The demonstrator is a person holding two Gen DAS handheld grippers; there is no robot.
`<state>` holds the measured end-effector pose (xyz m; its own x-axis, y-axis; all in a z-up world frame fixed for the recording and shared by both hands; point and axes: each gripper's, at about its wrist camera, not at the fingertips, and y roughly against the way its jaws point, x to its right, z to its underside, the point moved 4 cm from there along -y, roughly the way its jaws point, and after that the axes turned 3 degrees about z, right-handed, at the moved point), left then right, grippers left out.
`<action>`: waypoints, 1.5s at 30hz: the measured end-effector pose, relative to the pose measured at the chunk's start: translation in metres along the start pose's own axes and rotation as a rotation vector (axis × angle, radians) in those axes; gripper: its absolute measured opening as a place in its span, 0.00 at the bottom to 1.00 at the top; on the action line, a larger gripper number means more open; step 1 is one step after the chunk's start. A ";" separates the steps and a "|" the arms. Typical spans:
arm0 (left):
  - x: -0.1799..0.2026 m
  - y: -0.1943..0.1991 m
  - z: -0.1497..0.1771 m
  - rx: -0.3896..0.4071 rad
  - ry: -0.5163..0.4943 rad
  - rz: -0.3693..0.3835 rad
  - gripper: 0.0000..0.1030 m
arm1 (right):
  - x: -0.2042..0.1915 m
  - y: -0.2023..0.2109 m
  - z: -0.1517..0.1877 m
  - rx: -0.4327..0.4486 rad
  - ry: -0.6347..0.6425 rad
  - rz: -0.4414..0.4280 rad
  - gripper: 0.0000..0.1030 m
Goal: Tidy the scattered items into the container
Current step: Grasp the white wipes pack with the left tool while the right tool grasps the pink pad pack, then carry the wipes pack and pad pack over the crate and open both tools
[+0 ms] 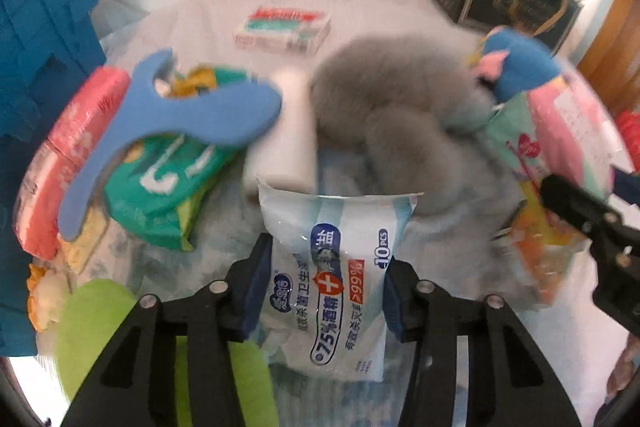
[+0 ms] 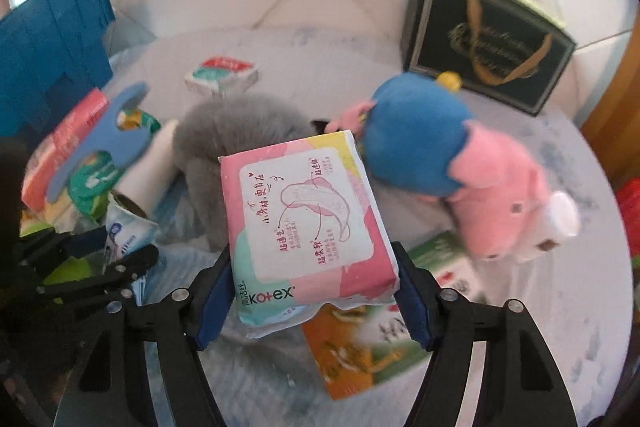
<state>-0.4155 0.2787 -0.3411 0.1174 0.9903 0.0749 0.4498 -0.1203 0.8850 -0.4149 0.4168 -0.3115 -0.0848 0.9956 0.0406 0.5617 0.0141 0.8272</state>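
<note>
My left gripper (image 1: 326, 287) is shut on a white and blue pack of alcohol wipes (image 1: 340, 275), held above the table. My right gripper (image 2: 316, 295) is shut on a pink Kotex pad pack (image 2: 304, 219), also held up. The blue crate (image 1: 44, 39) stands at the far left; it also shows in the right wrist view (image 2: 52, 47). Scattered on the table lie a grey furry item (image 1: 396, 107), a blue and pink plush toy (image 2: 452, 163), a blue plastic hanger piece (image 1: 160, 123), a green packet (image 1: 168, 195) and a white roll (image 1: 292, 131).
A pink tissue pack (image 1: 68, 155) and a lime green item (image 1: 96, 319) lie at the left. A small red and green box (image 1: 282, 31) sits at the back. A black framed box (image 2: 488, 43) leans on the wall. An orange and green pack (image 2: 372, 343) lies under my right gripper.
</note>
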 end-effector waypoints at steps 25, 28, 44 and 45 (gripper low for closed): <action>-0.163 0.339 0.000 0.563 -0.022 -0.093 0.46 | -0.175 0.289 -0.022 0.414 0.031 -0.038 0.69; -0.194 0.368 0.012 0.605 0.025 -0.163 0.46 | -0.212 0.309 -0.030 0.460 0.089 -0.095 0.69; -0.452 0.429 0.036 0.619 0.240 -0.385 0.46 | -0.452 0.328 -0.076 0.519 0.261 -0.297 0.69; -0.466 0.428 0.035 0.614 0.235 -0.389 0.46 | -0.470 0.323 -0.083 0.515 0.263 -0.301 0.69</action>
<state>-0.2470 -0.2368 -0.0136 -0.3107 0.9499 -0.0328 0.8398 0.2906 0.4585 -0.2620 -0.0539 -0.0173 -0.4614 0.8863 0.0390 0.7993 0.3963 0.4518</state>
